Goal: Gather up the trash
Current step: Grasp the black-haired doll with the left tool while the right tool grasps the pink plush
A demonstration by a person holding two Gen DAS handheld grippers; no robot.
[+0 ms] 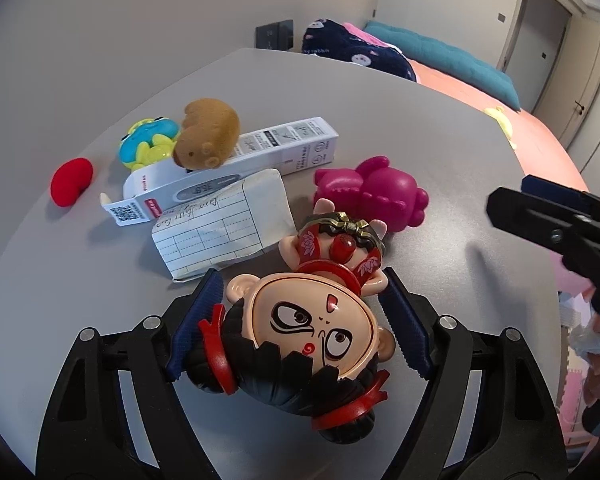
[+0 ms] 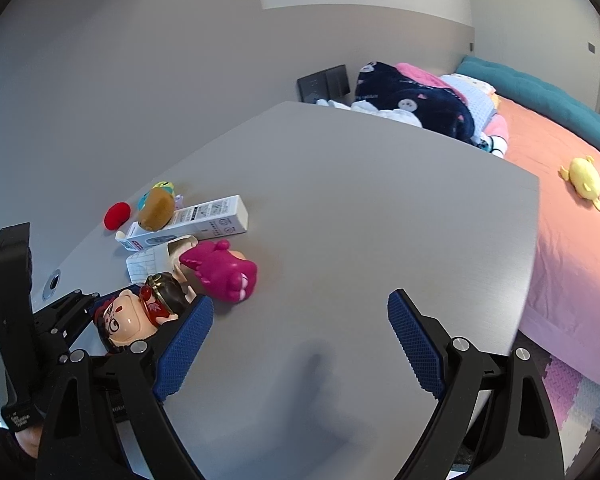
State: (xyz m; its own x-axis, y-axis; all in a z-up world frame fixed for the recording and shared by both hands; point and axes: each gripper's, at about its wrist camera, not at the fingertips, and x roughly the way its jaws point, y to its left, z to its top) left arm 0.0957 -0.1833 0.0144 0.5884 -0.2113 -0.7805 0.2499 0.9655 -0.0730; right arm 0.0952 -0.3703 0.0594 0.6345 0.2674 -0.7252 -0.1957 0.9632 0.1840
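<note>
a: left gripper [image 1: 300,320] has its jaws set either side of the big-headed figurine [image 1: 308,344], which lies on its back on the grey table [image 1: 440,140]. ribbed blue pads [image 1: 198,328] sit at the head's sides; contact looks likely but i cannot tell if it is truly clamped.

b: right gripper [image 2: 300,344]?

a: jaws wide apart, nothing between them, hovering over bare tabletop.

b: where is the trash?

a: judging by the task, the white paper envelope [image 1: 220,220] with a printed grid, and the long white carton [image 1: 236,160] with its end flap open. both lie just beyond the figurine; the envelope's corner overlaps the carton. neither is gripped.

b: risks?

a: the figurine's head is glossy hard plastic, rounded, so the pads may slip off and it could roll. a toy is probably not trash, so lifting it could be a wrong pick. the brown flocked toy [image 1: 206,136] rests on the carton; pulling the carton would tip it. the envelope is thin and flat, hard to get a finger under.

b: other items?

a: magenta rubbery toy [image 1: 374,192] beside the figurine's feet, a smooth blue-yellow plastic toy [image 1: 148,142], a fuzzy red heart [image 1: 71,181] set apart.
</note>
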